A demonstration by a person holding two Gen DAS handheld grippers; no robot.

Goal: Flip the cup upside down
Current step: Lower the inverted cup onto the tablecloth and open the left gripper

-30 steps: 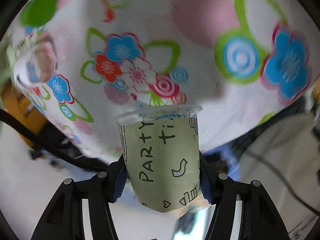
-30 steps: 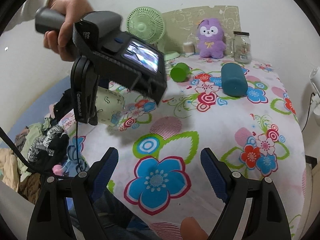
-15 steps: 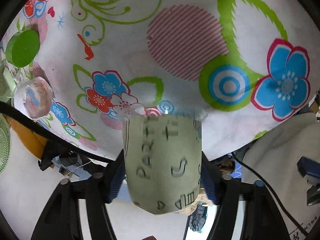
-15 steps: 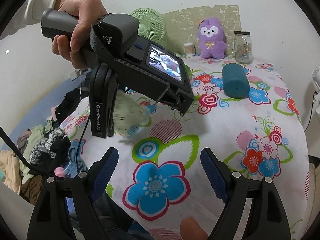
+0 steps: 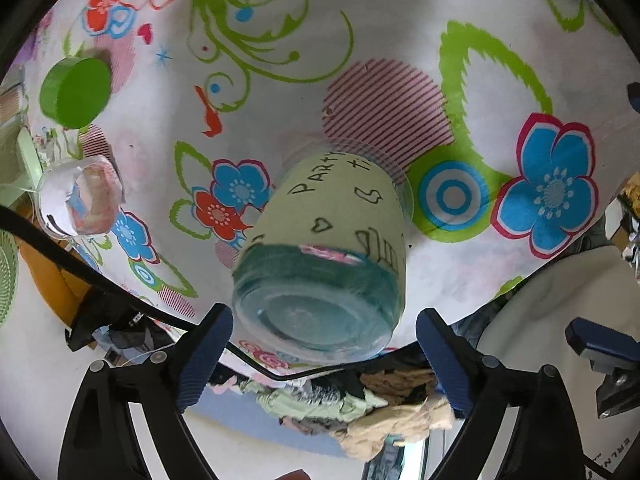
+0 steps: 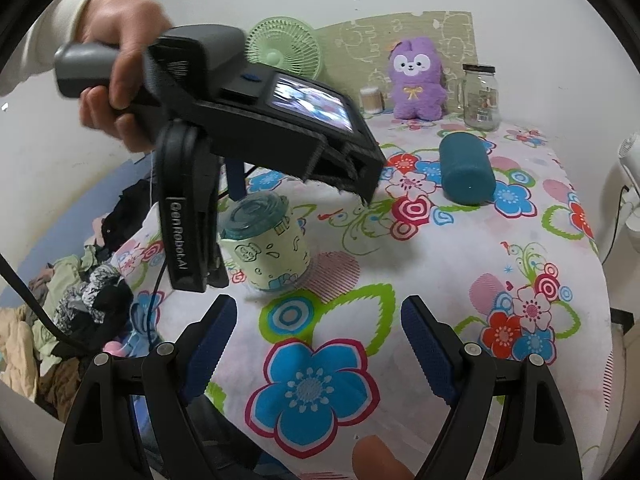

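A pale green paper cup (image 5: 332,236) with "PARTY" lettering stands upside down on the flowered tablecloth (image 5: 280,20), rim down and bluish base up. It also shows in the right wrist view (image 6: 266,248), near the table's left edge. My left gripper (image 5: 320,348) is open, its blue pads apart on either side of the cup's base and not touching it. In the right wrist view the left gripper's black body (image 6: 188,216) hangs just left of the cup. My right gripper (image 6: 316,344) is open and empty above the near side of the table.
A green cup (image 5: 76,92) and a clear crumpled cup (image 5: 86,200) lie to the left. At the back stand a teal cylinder (image 6: 466,170), a purple plush (image 6: 416,80), a glass jar (image 6: 480,96) and a small fan (image 6: 282,48). Clothes (image 6: 72,296) lie below the table's left edge.
The left gripper turned the cup over, set it rim down on the cloth and opened, letting it go. The right gripper has not moved.
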